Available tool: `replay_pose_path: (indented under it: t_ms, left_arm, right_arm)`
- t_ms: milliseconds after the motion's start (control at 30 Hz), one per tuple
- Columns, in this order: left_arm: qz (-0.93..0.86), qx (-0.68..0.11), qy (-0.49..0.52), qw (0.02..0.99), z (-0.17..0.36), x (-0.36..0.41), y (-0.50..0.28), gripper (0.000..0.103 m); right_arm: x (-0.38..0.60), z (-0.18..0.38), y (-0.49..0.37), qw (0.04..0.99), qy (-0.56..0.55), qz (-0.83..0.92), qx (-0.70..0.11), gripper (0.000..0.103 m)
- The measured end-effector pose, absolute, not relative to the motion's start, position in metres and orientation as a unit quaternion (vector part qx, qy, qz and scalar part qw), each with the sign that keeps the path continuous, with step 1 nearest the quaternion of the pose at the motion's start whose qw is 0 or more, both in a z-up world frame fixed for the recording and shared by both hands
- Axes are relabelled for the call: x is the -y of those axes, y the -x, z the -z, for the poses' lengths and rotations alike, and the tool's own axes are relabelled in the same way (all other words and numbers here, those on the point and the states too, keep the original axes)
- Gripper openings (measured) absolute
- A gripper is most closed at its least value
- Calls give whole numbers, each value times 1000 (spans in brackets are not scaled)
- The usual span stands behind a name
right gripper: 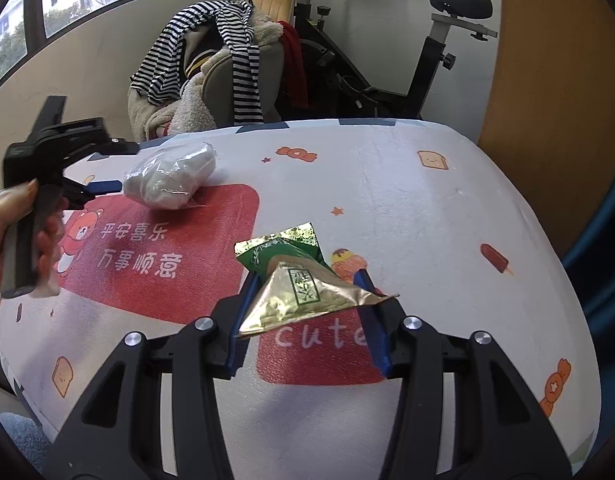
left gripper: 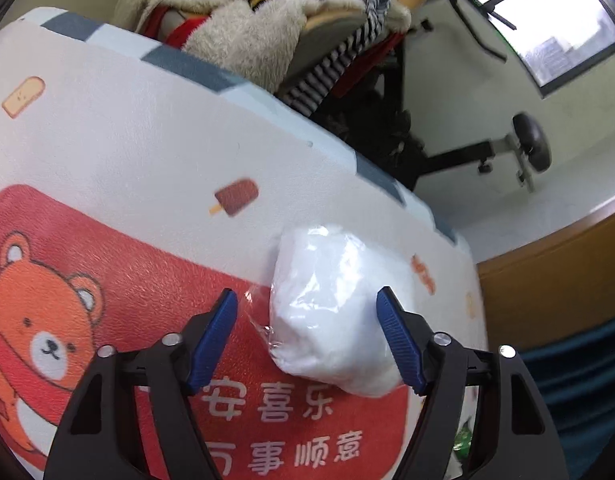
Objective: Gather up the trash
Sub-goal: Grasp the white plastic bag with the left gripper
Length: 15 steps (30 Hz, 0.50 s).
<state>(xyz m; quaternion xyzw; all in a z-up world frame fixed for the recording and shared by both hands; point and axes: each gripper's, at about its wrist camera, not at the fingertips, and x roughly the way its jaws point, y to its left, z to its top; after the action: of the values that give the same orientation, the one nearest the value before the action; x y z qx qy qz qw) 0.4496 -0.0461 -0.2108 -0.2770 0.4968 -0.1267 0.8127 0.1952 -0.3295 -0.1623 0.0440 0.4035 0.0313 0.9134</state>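
A white wad in clear plastic (left gripper: 331, 312) lies on the printed table mat (left gripper: 127, 152). My left gripper (left gripper: 307, 312) is open, its blue fingers on either side of the wad; the right finger is close to it. In the right wrist view the wad (right gripper: 169, 180) and the left gripper (right gripper: 107, 168) show at the left. My right gripper (right gripper: 305, 280) is open around a gold and green foil wrapper (right gripper: 299, 284) that lies on the mat (right gripper: 407, 208); I cannot tell whether the fingers touch it.
A chair heaped with striped and fleece clothes (right gripper: 211, 72) stands behind the table. An exercise bike (right gripper: 427, 60) stands to its right. A wooden panel (right gripper: 547, 100) is on the right. Another green wrapper bit (left gripper: 463, 440) shows low in the left wrist view.
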Motion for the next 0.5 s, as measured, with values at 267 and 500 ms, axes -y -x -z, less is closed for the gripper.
replay_pose_path:
  t_ms: [267, 500]
  left_arm:
    - [181, -464, 168, 851, 172, 52, -400, 29]
    - [197, -439, 112, 869, 136, 36, -329, 29]
  right_arm:
    - [337, 157, -190, 912, -44, -43, -406, 49]
    - [323, 145, -170, 912, -27, -71, -404, 49]
